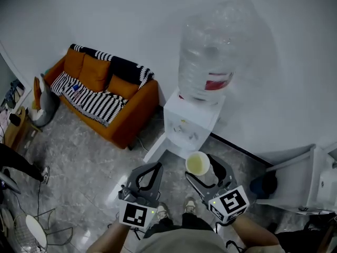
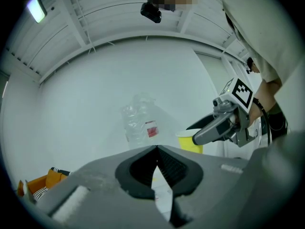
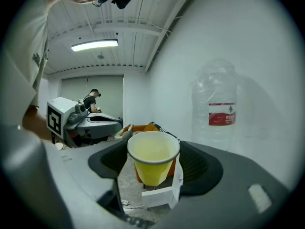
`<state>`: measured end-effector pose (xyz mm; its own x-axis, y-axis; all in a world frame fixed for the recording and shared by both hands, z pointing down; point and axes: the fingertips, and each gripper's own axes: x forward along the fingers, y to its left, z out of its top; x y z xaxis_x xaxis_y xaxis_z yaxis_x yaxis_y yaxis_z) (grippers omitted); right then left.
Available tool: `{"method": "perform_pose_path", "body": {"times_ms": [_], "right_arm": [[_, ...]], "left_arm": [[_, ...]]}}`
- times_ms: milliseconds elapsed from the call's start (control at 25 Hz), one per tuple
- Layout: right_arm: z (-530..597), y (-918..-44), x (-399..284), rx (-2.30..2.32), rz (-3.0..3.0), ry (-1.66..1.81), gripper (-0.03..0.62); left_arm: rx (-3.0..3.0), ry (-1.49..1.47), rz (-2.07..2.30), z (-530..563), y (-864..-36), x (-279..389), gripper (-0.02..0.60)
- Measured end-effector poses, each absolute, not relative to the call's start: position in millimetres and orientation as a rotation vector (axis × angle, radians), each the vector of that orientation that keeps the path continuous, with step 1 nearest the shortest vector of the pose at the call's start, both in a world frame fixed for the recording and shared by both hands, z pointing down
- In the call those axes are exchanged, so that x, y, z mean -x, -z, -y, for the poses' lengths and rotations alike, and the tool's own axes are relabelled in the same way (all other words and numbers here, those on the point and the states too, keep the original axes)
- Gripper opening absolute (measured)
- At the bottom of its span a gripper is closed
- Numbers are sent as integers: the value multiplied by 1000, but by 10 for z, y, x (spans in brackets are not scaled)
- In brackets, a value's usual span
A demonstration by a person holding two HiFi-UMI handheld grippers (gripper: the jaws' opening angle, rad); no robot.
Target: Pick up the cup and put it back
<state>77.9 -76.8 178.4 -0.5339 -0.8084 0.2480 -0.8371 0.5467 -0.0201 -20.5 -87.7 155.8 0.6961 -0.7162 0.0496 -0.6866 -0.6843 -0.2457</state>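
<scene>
Grey marble floor, orange sofa far left, water dispenser ahead. Right gripper jaws wide, clamping yellow cup in mid-air, just near of the dispenser. Left gripper jaws together, empty.

The cup sits in the right claw, before the dispenser.

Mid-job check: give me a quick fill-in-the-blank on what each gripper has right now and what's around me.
1. The right gripper is closed on a ____ cup.
2. The left gripper, jaws together, holds ____.
3. The sofa against the wall, left of the water dispenser, is ____ in colour.

Missing words: yellow; nothing; orange.
</scene>
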Motion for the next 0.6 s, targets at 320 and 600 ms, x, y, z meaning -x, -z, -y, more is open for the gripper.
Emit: {"method": "perform_pose_path", "body": {"times_ms": [320,600], "right_arm": [[1436,-2026,-867,-1424,2545,-211,344],[1987,-2781,-780,-1470,2502,-279,344]], "left_arm": [[2712,219,-1180,1356,-1816,162,2],[2723,263,-1228,1910,-2407,164,3]]}}
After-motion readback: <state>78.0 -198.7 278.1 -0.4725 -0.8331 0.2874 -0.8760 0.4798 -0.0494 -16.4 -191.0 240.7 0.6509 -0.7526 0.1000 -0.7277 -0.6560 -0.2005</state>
